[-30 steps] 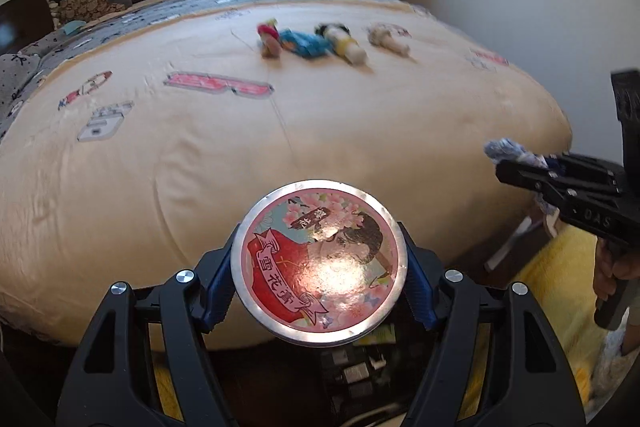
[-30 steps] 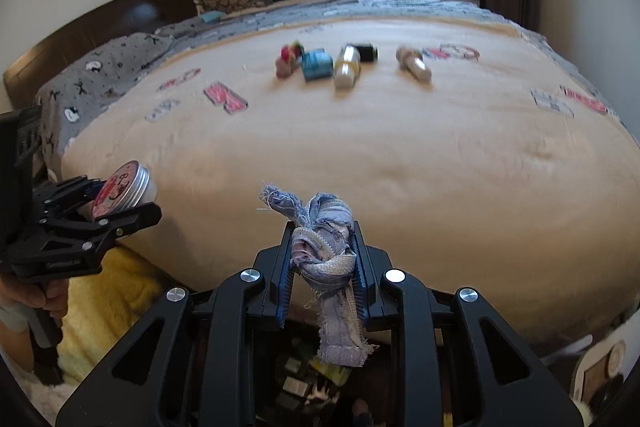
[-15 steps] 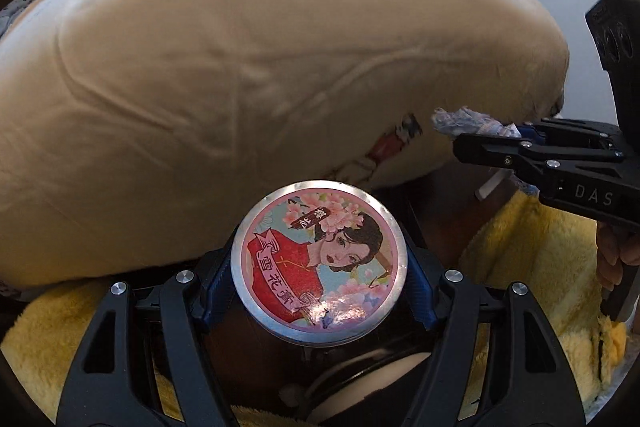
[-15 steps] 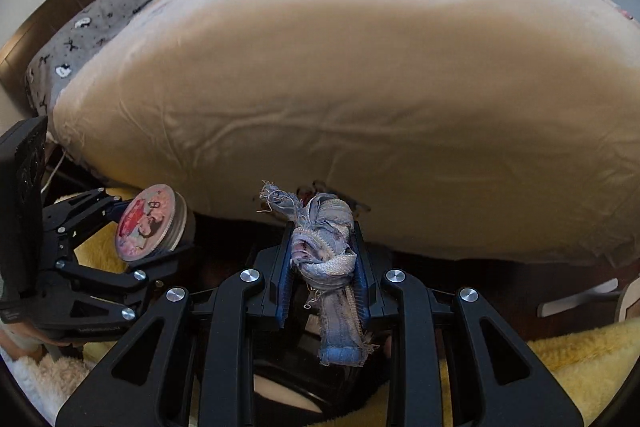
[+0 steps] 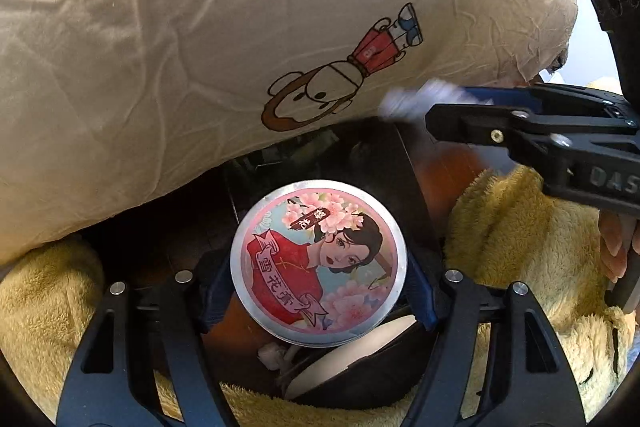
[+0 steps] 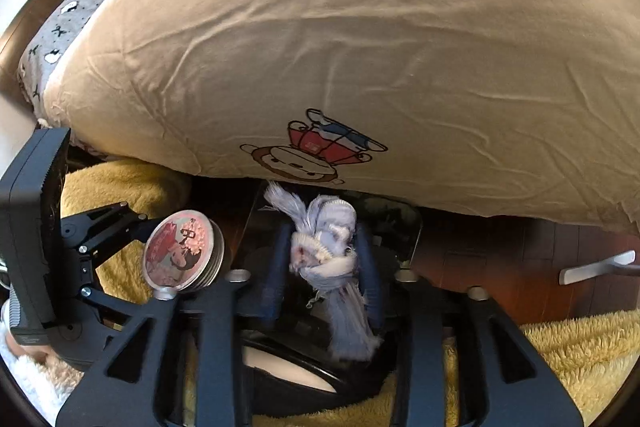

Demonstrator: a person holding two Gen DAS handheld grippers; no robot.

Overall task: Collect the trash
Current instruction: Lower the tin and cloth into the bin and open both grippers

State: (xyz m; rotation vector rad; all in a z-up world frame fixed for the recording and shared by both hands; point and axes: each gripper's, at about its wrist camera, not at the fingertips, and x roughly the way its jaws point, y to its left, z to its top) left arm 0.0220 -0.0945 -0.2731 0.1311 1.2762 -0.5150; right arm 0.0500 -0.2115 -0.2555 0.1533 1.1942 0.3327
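Drop-off time, by the look of it: both claws are angled steeply down over a dark trash bin (image 6: 404, 227) that sits on the wood floor at the foot of the bed, between folds of yellow fleece (image 5: 532, 239).

Right claw (image 6: 324, 267) first. Its jaws are opening right now, and the knotted blue-and-white rag (image 6: 328, 255) hangs between the blue pads (image 6: 276, 279) with daylight showing on either side, so the pads no longer press it. It looks blurred at the frayed tail, which I'd read as the rag starting to slip down toward the bin's dark mouth. From the left wrist view the same rag (image 5: 416, 99) pokes past the right claw's black fingers (image 5: 500, 127), above the bin's far rim.

Left claw (image 5: 320, 267) is clamped on the round cosmetic tin (image 5: 320, 263), the one with the lady in red and pink blossoms on its lid, blue pads snug against its rim on both sides, though those jaws are just beginning to ease apart too. In the right wrist view the tin (image 6: 180, 255) sits tilted, lid facing us, just beside the bin's near-left edge.

Over everything hangs the cream duvet (image 6: 360, 47) with its cartoon monkey print (image 6: 312, 151).

What's next calls for patience: let the rag fall clear of the pads, then centre the tin over the opening before spreading wide, since I'd judge it is riding near the rim and could clip it and bounce onto the fleece.
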